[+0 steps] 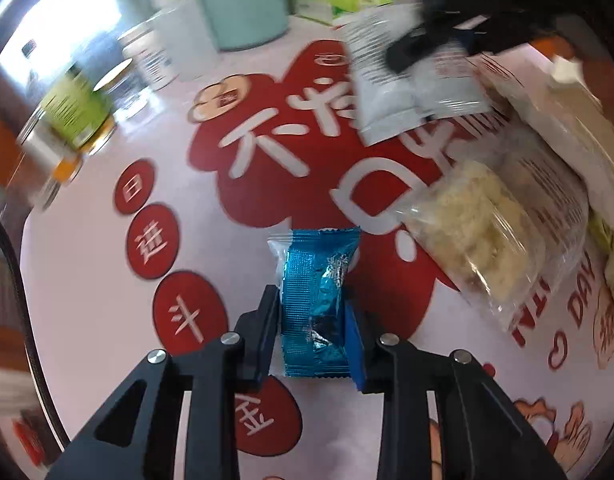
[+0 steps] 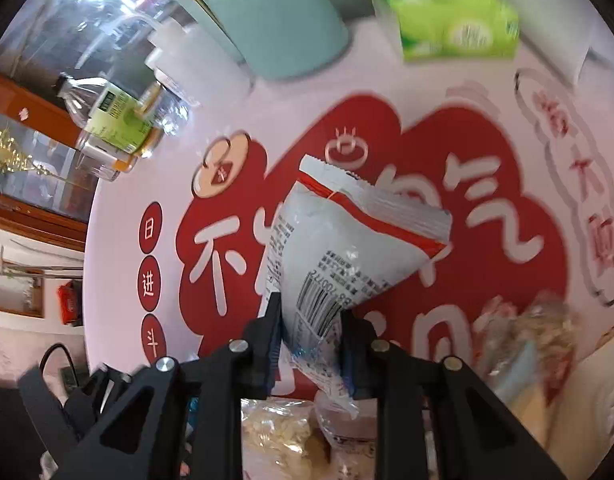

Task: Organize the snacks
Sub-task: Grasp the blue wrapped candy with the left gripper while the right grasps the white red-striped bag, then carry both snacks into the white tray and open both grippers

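Left gripper (image 1: 313, 316) jaws clamp blue snack packet (image 1: 317, 300); only right wrist view shows right gripper (image 2: 311, 332) jaws pinching white barcode sachet (image 2: 347, 248), green box (image 2: 455, 28) far ahead.

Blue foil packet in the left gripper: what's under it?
Under the blue foil packet, shut in the left gripper, lies the red-and-white printed table cover. The patch directly beneath is hidden by the packet.
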`<state>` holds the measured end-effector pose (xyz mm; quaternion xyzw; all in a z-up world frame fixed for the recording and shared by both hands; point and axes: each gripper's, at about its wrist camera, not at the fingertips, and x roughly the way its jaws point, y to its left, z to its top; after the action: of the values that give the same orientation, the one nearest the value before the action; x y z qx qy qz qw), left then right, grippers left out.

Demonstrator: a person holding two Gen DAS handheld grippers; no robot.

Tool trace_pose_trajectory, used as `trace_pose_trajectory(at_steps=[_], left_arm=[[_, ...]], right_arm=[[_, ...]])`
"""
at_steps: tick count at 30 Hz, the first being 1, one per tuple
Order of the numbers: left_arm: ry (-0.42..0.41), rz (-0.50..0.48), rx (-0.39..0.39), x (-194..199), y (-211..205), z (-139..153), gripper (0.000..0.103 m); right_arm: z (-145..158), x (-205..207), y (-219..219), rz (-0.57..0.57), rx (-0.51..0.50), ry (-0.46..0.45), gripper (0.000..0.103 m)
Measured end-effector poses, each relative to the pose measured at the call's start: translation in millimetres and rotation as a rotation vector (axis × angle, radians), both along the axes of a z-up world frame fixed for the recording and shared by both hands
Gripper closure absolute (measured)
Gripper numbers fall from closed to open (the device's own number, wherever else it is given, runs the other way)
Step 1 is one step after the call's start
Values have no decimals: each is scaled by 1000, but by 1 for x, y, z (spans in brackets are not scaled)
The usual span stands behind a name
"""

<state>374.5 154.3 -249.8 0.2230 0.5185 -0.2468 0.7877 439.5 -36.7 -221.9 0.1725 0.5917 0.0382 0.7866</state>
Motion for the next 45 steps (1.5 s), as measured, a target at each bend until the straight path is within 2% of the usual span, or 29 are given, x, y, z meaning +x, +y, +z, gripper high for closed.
trace_pose_trajectory(at_steps=[4, 7, 11, 14, 16, 23, 30, 33, 37, 41, 45], left_arm=[[16, 77, -4, -8, 6, 4, 76], [21, 138, -19, -17, 10, 18, 76], [8, 207, -89, -33, 13, 54, 76], [-12, 251, -156, -54, 11, 92, 76], [-20, 267, -172, -66, 7, 112, 76], [-50, 241, -283, -119, -21, 178, 76], [-68, 163, -344, -173, -81, 213, 76], [-65, 141, -370, -195, -115, 222, 76], [-68, 115, -374, -217, -161, 230, 76], [-79, 102, -353, -232, -208, 236, 76], [-94, 110, -336, -237, -251, 239, 76]], right_arm=[[21, -12, -3, 10, -16, -69, 79], [38, -26, -6, 24, -11, -113, 79], [61, -49, -7, 42, 8, -158, 79], [80, -72, -10, 55, 23, -186, 79], [89, -88, -12, 60, 34, -198, 79], [128, -159, -39, 51, 108, -225, 79], [165, -242, -82, 46, 105, -267, 79], [176, -274, -107, 35, 63, -283, 79], [187, -316, -147, 12, -49, -300, 79], [194, -344, -184, -5, -187, -314, 78], [197, -360, -221, -20, -265, -315, 78]])
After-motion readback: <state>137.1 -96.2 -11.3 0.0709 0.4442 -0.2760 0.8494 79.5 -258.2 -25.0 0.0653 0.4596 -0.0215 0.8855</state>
